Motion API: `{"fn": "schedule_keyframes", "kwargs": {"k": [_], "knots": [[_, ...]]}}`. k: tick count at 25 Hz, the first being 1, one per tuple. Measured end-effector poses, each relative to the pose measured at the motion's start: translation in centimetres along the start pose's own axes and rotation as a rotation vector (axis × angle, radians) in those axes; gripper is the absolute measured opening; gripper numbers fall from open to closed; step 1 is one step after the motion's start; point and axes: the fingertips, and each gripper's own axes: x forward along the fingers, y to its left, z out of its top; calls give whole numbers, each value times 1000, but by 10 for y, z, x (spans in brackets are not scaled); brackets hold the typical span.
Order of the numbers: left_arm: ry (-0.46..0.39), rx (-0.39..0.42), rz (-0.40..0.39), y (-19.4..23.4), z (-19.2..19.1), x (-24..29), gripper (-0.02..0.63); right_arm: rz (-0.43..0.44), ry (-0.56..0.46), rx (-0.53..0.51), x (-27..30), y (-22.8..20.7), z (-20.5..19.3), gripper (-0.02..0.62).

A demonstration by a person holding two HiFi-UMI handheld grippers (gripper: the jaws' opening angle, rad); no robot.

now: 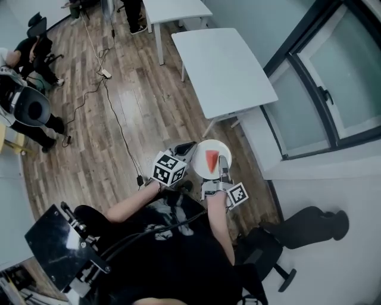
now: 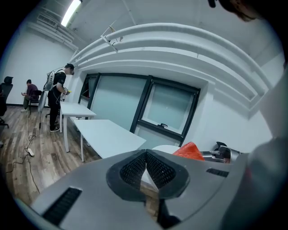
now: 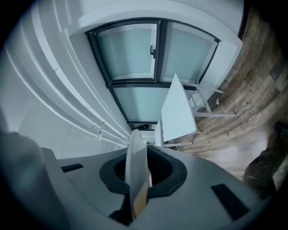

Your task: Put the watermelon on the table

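A red watermelon slice (image 1: 212, 159) lies on a round white plate (image 1: 204, 148) carried above the wooden floor, a little short of the near end of a long white table (image 1: 223, 65). My left gripper (image 1: 189, 148) is shut on the plate's left rim and my right gripper (image 1: 223, 168) is shut on its near right rim. In the left gripper view the pads (image 2: 146, 173) pinch the plate (image 2: 164, 148), with the watermelon (image 2: 191, 152) just beyond and the table (image 2: 108, 134) ahead. In the right gripper view the plate (image 3: 136, 166) stands edge-on between the jaws, with the table (image 3: 180, 110) further off.
A second white table (image 1: 175, 12) stands beyond the first. Dark-framed windows (image 1: 333, 77) line the right wall. A cable (image 1: 113, 113) runs across the floor. People (image 1: 30, 53) are at the far left. An office chair (image 1: 268, 250) is at the lower right.
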Motion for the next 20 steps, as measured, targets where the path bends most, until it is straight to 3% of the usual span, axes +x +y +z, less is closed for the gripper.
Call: {"fn": "schedule_keyframes", "kwargs": {"k": [4, 11, 15, 20], "knots": [[24, 5, -9, 13, 18, 50, 6, -13, -2, 9, 37, -6, 32, 29], [38, -10, -21, 78, 57, 160, 5, -58, 7, 29, 154, -35, 91, 29], [30, -57, -58, 115, 96, 224, 6, -70, 20, -37, 219, -27, 124, 29], [54, -24, -101, 144, 126, 287, 6, -52, 14, -121, 282, -21, 162, 29]]}}
